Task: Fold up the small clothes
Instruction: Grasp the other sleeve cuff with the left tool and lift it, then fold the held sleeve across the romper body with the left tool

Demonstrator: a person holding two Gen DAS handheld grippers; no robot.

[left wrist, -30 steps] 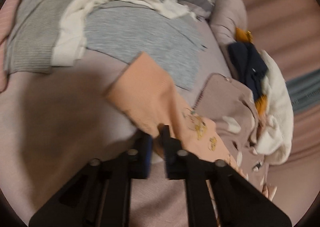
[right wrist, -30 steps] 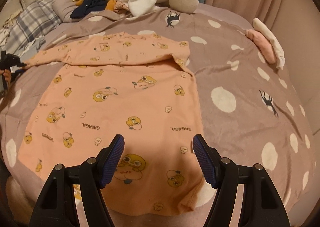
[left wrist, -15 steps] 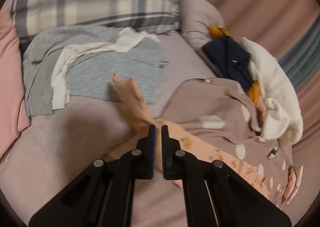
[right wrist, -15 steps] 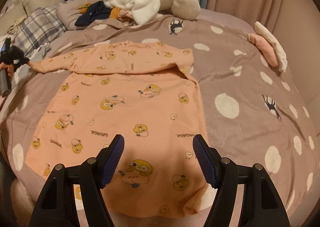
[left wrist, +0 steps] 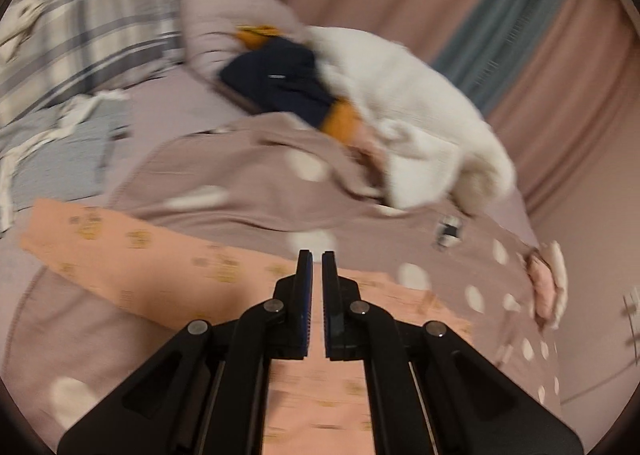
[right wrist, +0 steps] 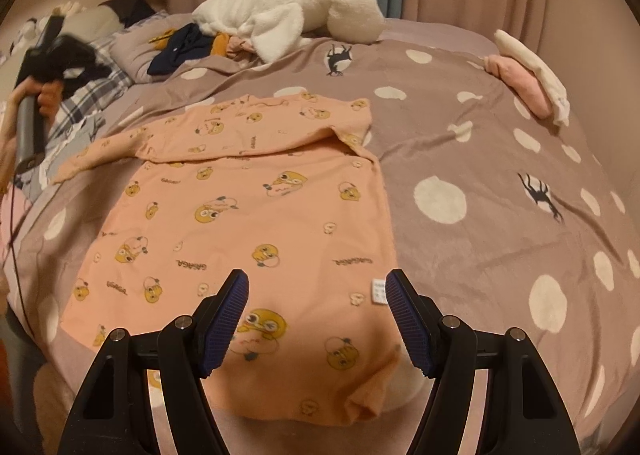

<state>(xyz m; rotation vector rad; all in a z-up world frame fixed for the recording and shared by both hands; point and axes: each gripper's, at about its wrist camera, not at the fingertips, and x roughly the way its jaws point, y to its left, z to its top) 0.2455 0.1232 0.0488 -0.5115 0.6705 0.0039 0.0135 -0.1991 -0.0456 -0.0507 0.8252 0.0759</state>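
Right gripper (right wrist: 316,319) hovers with jaws wide apart over the hem of the peach shirt (right wrist: 256,215), spread on the dotted blanket (right wrist: 480,159). Left gripper (left wrist: 317,295) is pressed nearly together, holding nothing. Better to pinch the outstretched sleeve (left wrist: 120,255) near its cuff and fold it across flat.

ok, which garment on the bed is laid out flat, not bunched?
The peach duck-print shirt, spread on the dotted blanket ahead of the right tongs. The navy garment and the pink-and-white pair are bunched.
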